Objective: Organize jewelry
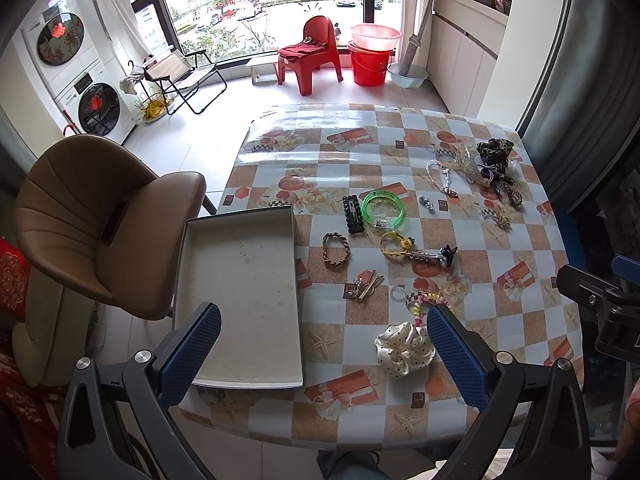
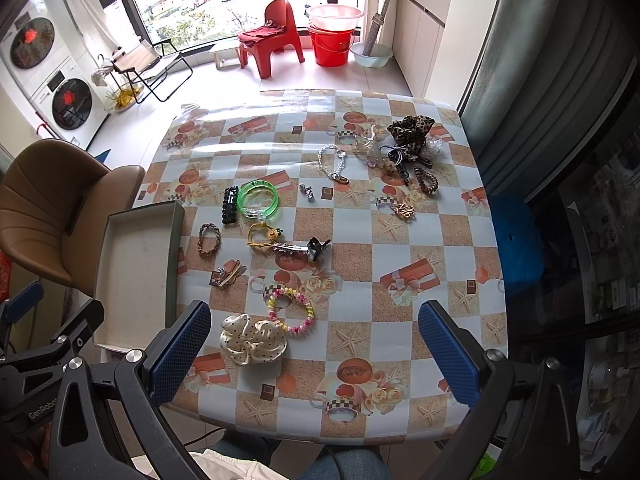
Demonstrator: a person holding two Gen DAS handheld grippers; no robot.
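A shallow white box tray (image 1: 240, 376) (image 2: 120, 320) lies at the table's left edge, with nothing in it. Jewelry is scattered on the table: a green bangle (image 1: 383, 209) (image 2: 258, 199), a black hair clip (image 1: 353, 214) (image 2: 230, 205), a braided bracelet (image 1: 336, 249) (image 2: 209, 240), a yellow cord charm (image 1: 394, 244), a cream dotted scrunchie (image 1: 404, 346) (image 2: 253, 338), a pastel bead bracelet (image 2: 292, 308), a leopard scrunchie (image 1: 494, 150) (image 2: 412, 128). My left gripper (image 1: 324, 356) is open above the tray and scrunchie. My right gripper (image 2: 314, 354) is open above the near table edge.
The table has a checked plastic cloth (image 2: 400, 240). A brown chair (image 1: 100, 220) stands left of the table. A silver chain (image 2: 334, 162), a coil hair tie (image 2: 426, 180) and a claw clip (image 2: 316, 246) lie further out. A red chair (image 1: 312, 52) and buckets (image 1: 370, 60) stand by the window.
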